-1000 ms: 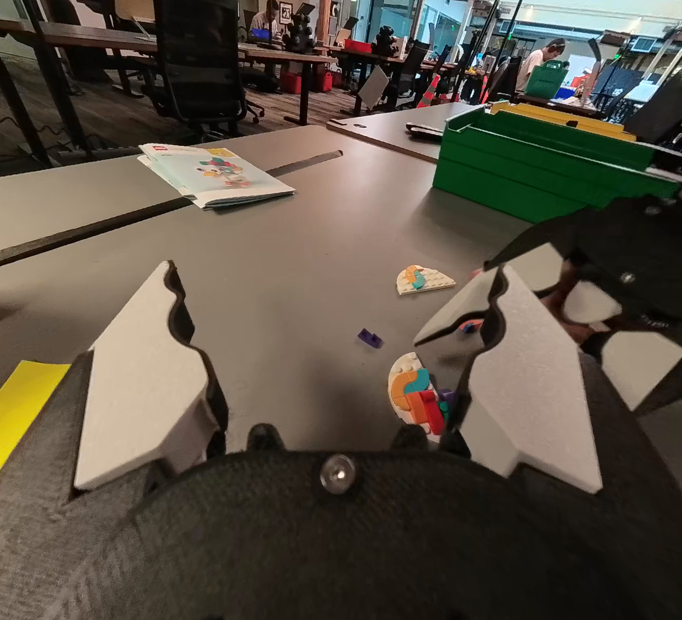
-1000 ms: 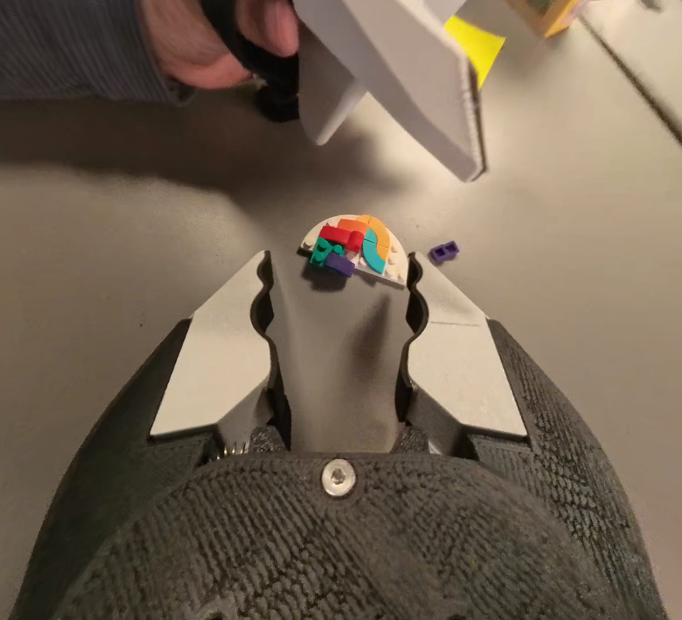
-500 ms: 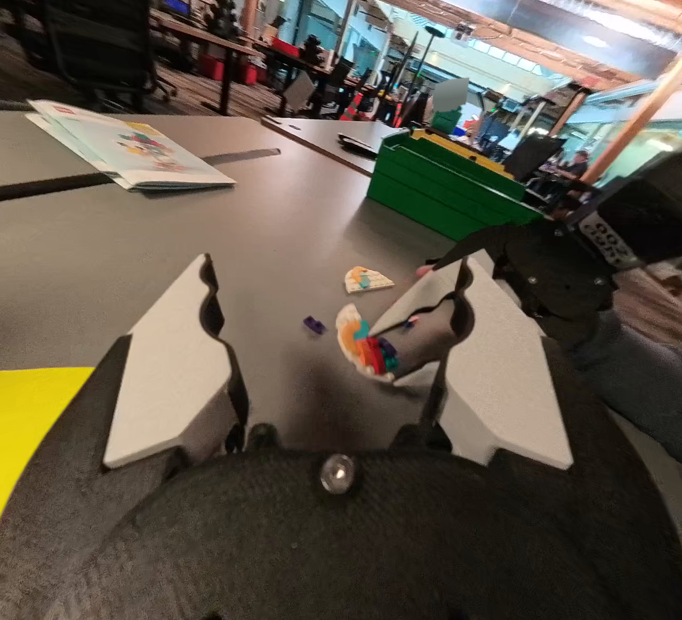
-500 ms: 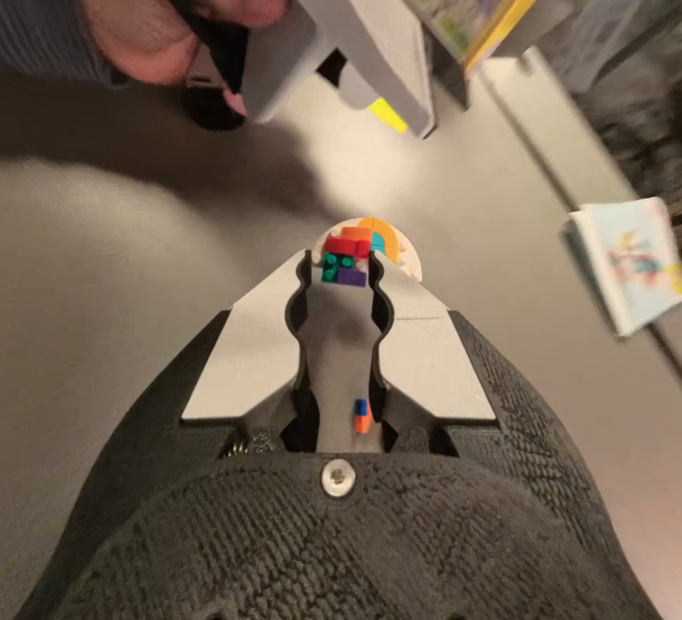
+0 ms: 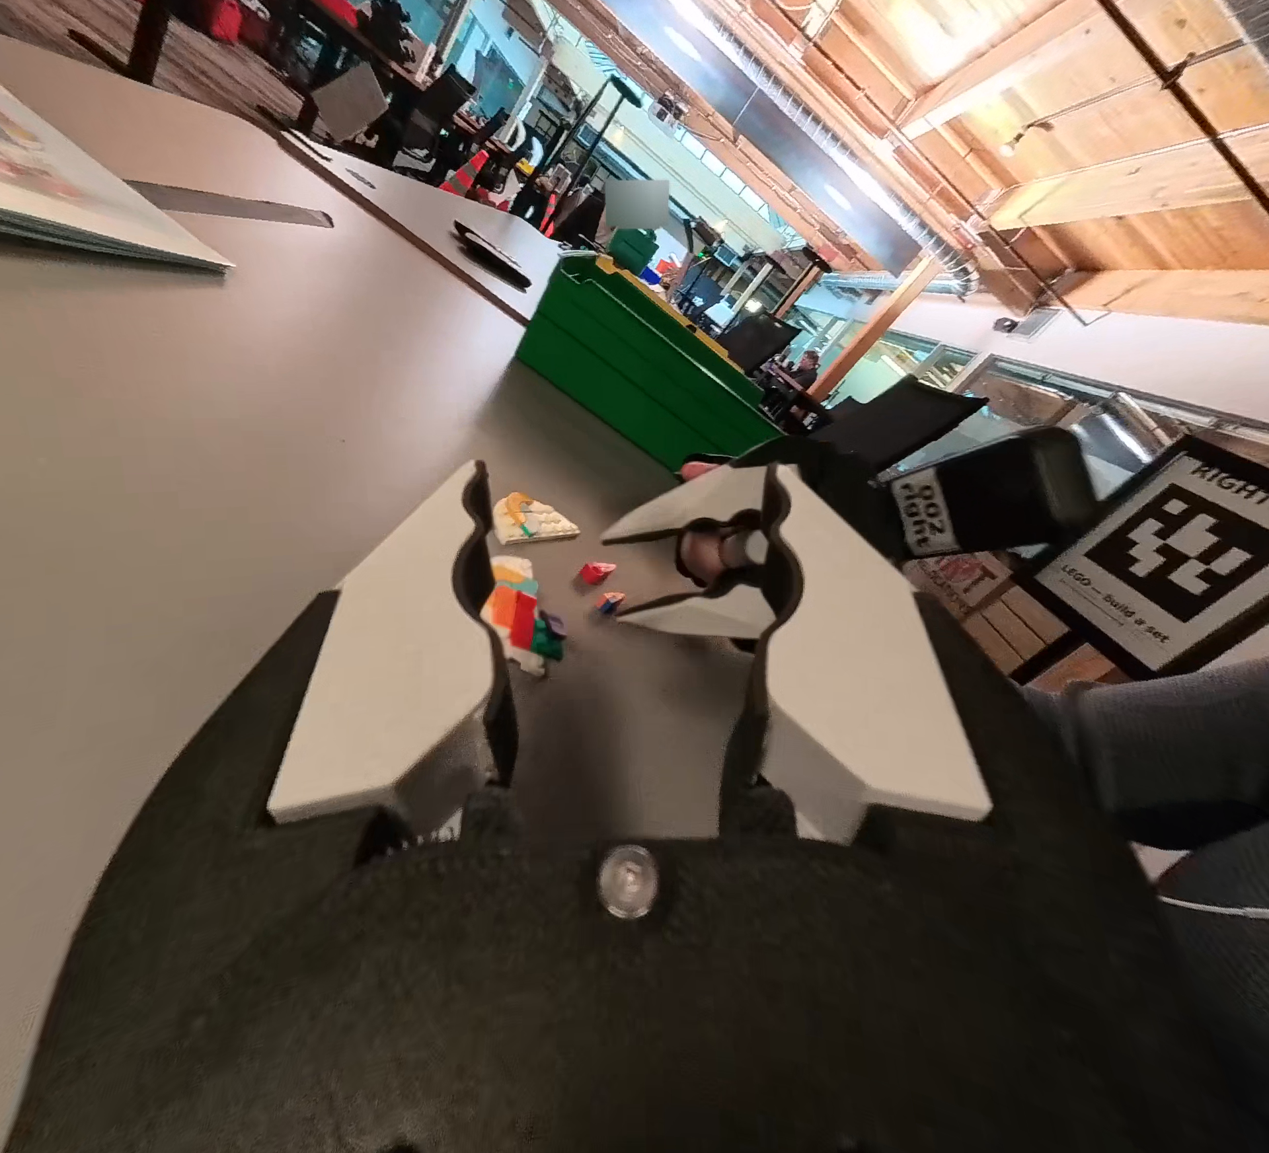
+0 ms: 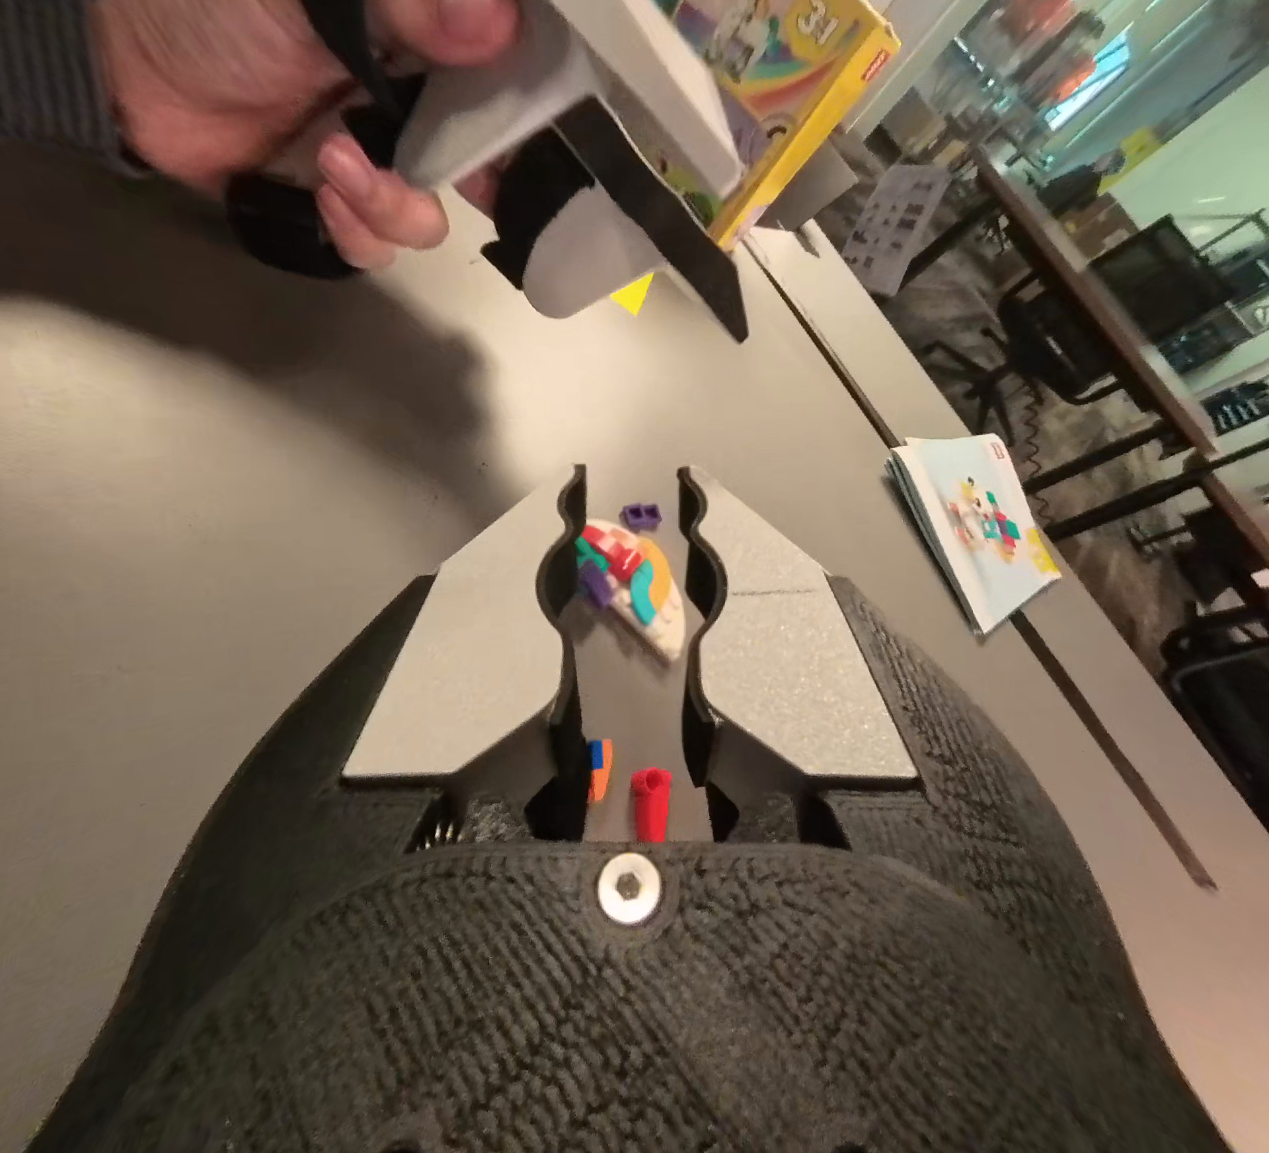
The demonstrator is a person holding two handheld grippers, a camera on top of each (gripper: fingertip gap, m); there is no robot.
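grey table (image 5: 206, 433) in an open workshop, with green bins (image 5: 638, 365) at the back. half a second ago the right gripper (image 6: 632, 471) pinched the half-round brick plate (image 6: 638, 578); now its jaws stand a little apart and the plate seems to lie on the table between them, touching neither. the left gripper (image 5: 621, 469) is wide and empty, now turned and closer to the plate. a purple piece (image 6: 640, 514), a red piece (image 6: 649, 811) and an orange-blue piece (image 6: 599, 777) lie near.
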